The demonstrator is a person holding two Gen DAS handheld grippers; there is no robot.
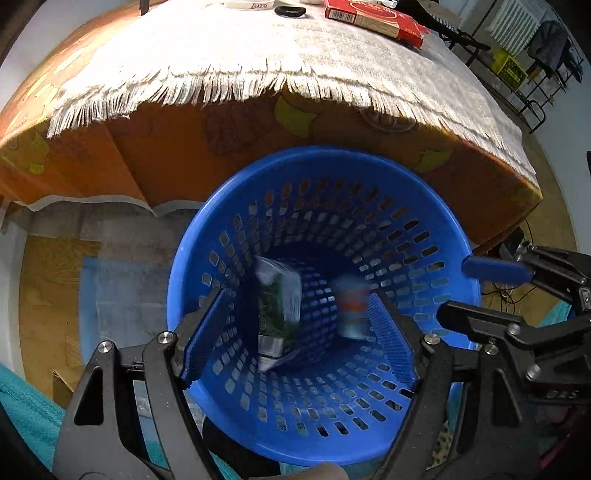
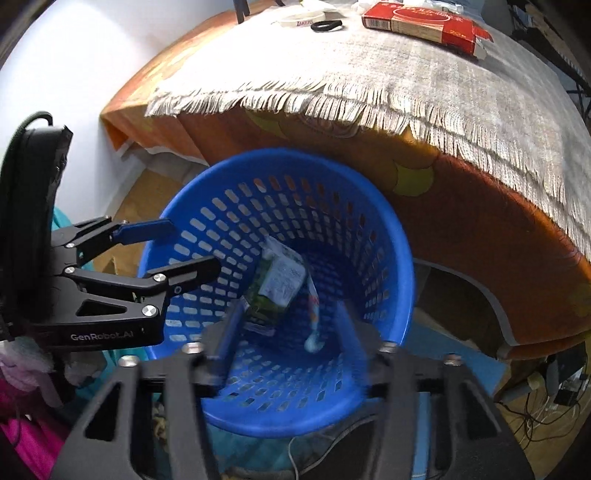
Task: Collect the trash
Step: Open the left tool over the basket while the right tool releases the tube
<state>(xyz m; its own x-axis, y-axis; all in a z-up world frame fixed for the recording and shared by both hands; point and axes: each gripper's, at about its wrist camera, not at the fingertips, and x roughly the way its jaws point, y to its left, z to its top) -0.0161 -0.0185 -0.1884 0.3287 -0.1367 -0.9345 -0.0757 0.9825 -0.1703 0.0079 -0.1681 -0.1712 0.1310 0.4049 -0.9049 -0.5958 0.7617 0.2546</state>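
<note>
A blue perforated plastic basket (image 1: 436,206) stands on the floor against the table's front; it also shows in the right wrist view (image 2: 399,258). Inside it are a green and white packet (image 1: 277,310), also seen in the right wrist view (image 2: 277,284), and a blurred small white and orange tube (image 1: 352,306), also seen there (image 2: 314,317). My left gripper (image 1: 295,332) is open and empty above the basket mouth. My right gripper (image 2: 288,343) is open and empty above the basket too. The two grippers hover side by side; each shows in the other's view.
The table carries an orange patterned cover (image 1: 166,158) and a fringed grey cloth (image 1: 295,55). On the cloth lie a red carton (image 2: 424,22), a black hair tie (image 2: 327,26) and a white band (image 2: 303,18). Cables and a drying rack (image 1: 532,66) stand to the right.
</note>
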